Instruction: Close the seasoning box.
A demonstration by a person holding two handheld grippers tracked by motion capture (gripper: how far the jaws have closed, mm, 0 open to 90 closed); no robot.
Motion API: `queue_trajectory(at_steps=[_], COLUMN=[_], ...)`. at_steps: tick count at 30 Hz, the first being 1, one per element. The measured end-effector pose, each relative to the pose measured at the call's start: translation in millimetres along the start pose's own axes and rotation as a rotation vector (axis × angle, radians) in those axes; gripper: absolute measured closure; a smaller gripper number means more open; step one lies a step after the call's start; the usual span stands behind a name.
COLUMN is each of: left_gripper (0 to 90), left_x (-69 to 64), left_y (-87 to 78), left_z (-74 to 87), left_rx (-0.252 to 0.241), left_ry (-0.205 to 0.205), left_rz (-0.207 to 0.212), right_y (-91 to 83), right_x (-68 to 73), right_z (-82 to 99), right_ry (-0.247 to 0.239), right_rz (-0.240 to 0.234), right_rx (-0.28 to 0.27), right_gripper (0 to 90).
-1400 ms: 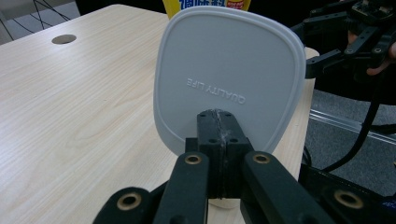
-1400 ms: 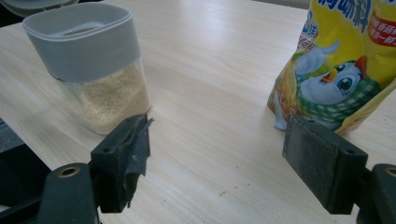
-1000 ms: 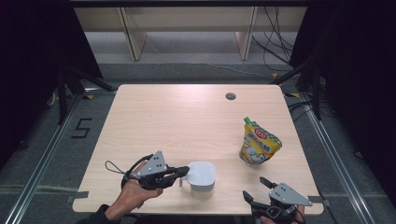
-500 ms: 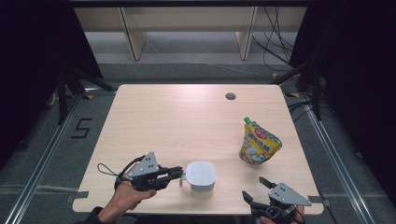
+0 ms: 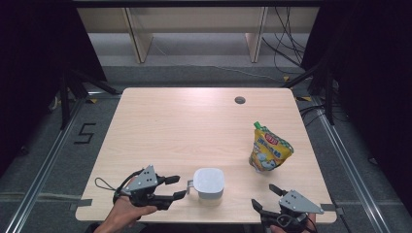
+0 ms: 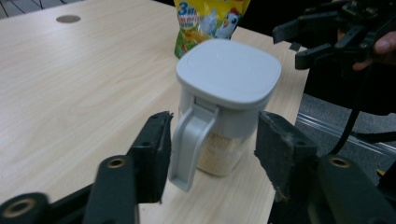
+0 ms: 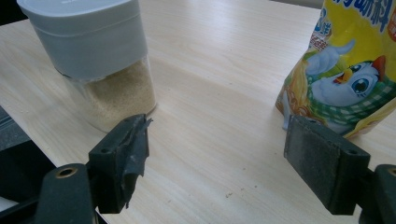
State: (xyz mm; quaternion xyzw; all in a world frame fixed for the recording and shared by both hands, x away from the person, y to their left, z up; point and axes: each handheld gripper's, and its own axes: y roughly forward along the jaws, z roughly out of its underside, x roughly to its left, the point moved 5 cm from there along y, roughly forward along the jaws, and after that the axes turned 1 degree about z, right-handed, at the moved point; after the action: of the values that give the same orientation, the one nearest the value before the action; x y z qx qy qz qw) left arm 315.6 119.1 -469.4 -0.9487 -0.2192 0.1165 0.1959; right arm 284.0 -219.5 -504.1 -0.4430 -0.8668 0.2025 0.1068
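- Your left gripper has just been opening; its jaws now sit apart on either side of the handle of the grey-lidded jar, pads not pressing it.
- That jar stands upright near the front edge of the table, with pale granules inside.
- Your right gripper hangs wide open at the front right corner, holding nothing.
- The yellow snack pouch stands well right of the jar.

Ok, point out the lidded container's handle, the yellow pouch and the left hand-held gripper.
container handle [image 6: 189,142], left gripper view, middle of the grip.
yellow pouch [image 5: 270,151], high view, front panel.
left hand-held gripper [image 5: 180,186], high view, between the fingertips.
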Motion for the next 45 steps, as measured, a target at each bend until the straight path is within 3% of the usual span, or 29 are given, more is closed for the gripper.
queue_trajectory(at_steps=[1, 2, 3, 5, 6, 8, 10, 12, 16, 21, 26, 31, 32, 35, 39, 43, 45], left_gripper=[40.6, 38.6, 36.9, 35.0, 34.2, 33.4, 32.8, 32.7, 32.2, 31.0, 30.1, 29.0, 28.1, 27.3, 26.4, 26.0, 25.3], left_x=[0.2, -1.1, -0.4, -1.6, -3.0, -1.4, -0.3, -0.9, -0.5, -2.4, -4.3, -5.7, -7.6, -9.7, -11.4, -15.4, -16.7], left_y=[-0.1, 1.2, 1.8, 1.2, 1.4, -0.1, -1.2, -1.8, -3.9, -3.2, -2.8, -2.6, -2.8, -3.6, -3.9, -0.7, -1.9], left_z=[3.5, 6.0, 8.3, 12.9, 14.7, 16.8, 19.0, 20.7, 23.3, 27.1, 31.7, 37.7, 40.8, 44.8, 49.0, 51.2, 53.9], left_rx=[0.02, 0.019, 0.027, 0.042, 0.041, 0.048, 0.05, 0.049, 0.059, 0.058, 0.071, 0.073, 0.07, 0.073, 0.097, 0.08, 0.121], left_ry=[-0.009, -0.02, 0.0, -0.006, -0.025, -0.003, -0.007, -0.012, 0.016, 0.0, -0.007, -0.008, -0.034, -0.048, -0.024, -0.043, -0.032], left_rz=[-0.016, -0.008, -0.004, -0.017, -0.018, -0.042, -0.055, -0.052, -0.054, -0.057, -0.059, -0.069, -0.082, -0.086, -0.095, -0.085, -0.085], right_y=[-0.9, -1.6, -0.6, 0.3, 0.6, 1.0, 0.6, 1.0, 0.6, 1.2, 1.4, 0.5, 1.7, 1.7, 2.2, 0.6, 0.7], right_x=[1.2, -0.1, 0.9, 0.6, 0.8, 2.0, 2.4, 2.2, 2.8, 4.9, 4.1, 9.0, 10.1, 10.8, 12.6, 9.4, 9.0], right_z=[0.3, 0.1, 0.4, 0.7, 1.0, 1.2, 1.0, 1.0, 1.1, 0.6, -0.3, 0.4, 0.9, 1.8, 1.8, 4.0, 6.9], right_ry=[0.013, 0.004, 0.02, 0.017, 0.016, 0.018, 0.012, -0.003, -0.003, 0.008, -0.016, -0.001, -0.004, -0.015, -0.023, -0.036, -0.041], right_rz=[-0.014, -0.003, -0.016, -0.016, -0.019, -0.02, -0.02, -0.027, -0.023, -0.034, -0.025, -0.043, -0.046, -0.036, -0.052, -0.058, -0.077], right_rx=[0.006, 0.004, 0.003, 0.005, 0.009, 0.012, 0.017, 0.021, 0.016, 0.012, 0.005, 0.033, 0.036, 0.053, 0.05, 0.071, 0.088], right_gripper=[23.0, 22.9, 22.8, 22.8, 22.7, 22.7, 22.7, 22.7, 22.7, 22.6, 21.1, 19.7, 19.4, 19.3, 18.9, 18.0, 17.9])
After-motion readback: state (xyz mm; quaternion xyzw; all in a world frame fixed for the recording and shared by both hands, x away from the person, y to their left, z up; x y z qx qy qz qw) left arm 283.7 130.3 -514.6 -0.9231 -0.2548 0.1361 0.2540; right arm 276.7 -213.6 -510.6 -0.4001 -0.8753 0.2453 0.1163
